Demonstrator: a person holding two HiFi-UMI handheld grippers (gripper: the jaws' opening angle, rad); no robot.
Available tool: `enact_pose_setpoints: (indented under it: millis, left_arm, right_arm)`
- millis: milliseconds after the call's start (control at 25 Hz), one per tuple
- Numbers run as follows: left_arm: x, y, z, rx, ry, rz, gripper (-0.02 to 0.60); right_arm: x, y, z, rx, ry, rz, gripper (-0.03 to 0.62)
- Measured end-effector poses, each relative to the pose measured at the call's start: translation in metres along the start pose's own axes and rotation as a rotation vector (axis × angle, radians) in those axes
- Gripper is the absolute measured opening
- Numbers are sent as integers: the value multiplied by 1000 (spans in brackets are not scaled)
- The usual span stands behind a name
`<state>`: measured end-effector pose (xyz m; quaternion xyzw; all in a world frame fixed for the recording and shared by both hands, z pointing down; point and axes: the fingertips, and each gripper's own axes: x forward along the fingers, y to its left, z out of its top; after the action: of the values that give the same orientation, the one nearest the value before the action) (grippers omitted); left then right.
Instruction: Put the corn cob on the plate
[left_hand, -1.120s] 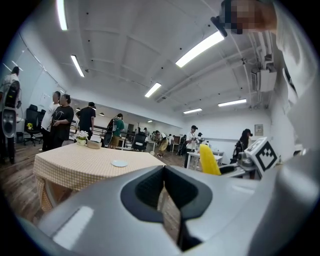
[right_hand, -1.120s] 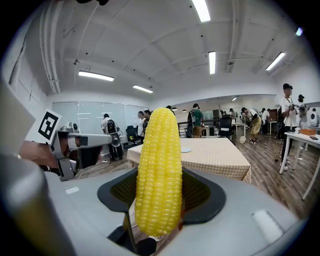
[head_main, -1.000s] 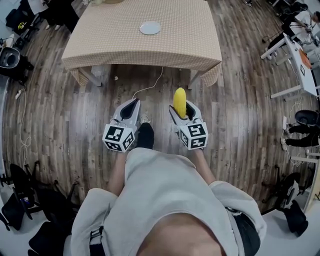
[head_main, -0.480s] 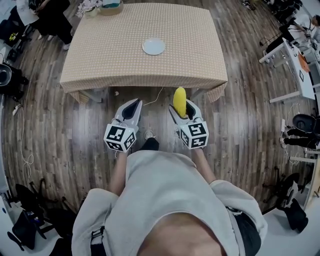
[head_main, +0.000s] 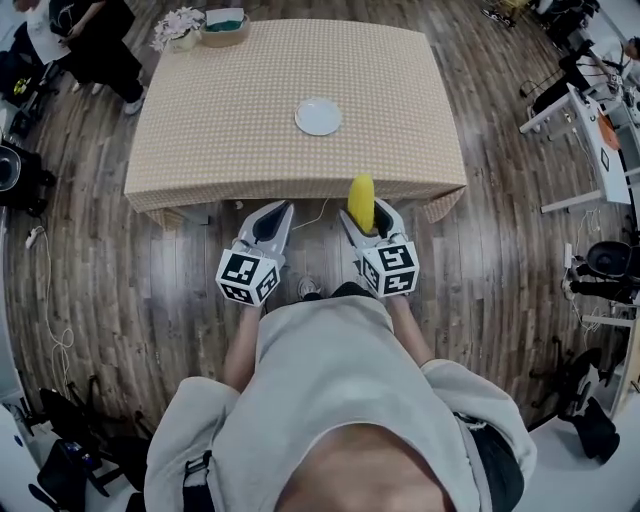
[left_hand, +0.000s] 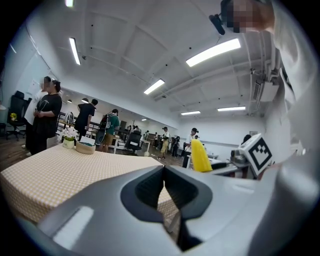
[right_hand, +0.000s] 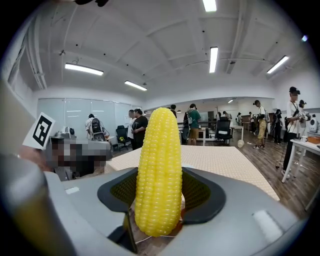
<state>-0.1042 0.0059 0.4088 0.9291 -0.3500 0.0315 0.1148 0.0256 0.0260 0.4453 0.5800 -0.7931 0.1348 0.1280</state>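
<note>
**Near left:** left hand-held gripper (head_main: 270, 225). The jaws are closed together and nothing is held.

**Near right:** right hand-held gripper (head_main: 366, 222). It is clamped on the lower part of the corn cob (right_hand: 159, 170), which is carried upright over the floor, just short of the table's near edge. Because the cob is held low and is round and ribbed, it could be tipped or slipped out by a jolt.

**Middle:** table (head_main: 200, 120), with a checked cloth hanging over the near edge. On a low approach the cloth could be snagged and the plate dragged.

**Further:** plate (head_main: 318, 116). It is small, white and empty, and well apart from the cob. A cob released tilted or off-centre could be expected to roll off it.

**Far left:** bowl (head_main: 224, 27) and flowers (head_main: 178, 28), judged out of the path.
</note>
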Motion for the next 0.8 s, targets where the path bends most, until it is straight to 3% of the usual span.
enact_pose_setpoints:
  millis: [440,800]
  left_arm:
    - [37,33,-4,-18,30,13,8]
    - [111,79,19,-10,28,69,8]
  right_arm:
    - [47,-21,2,8,27,20,250]
    - [122,-72,31,3,27,76,250]
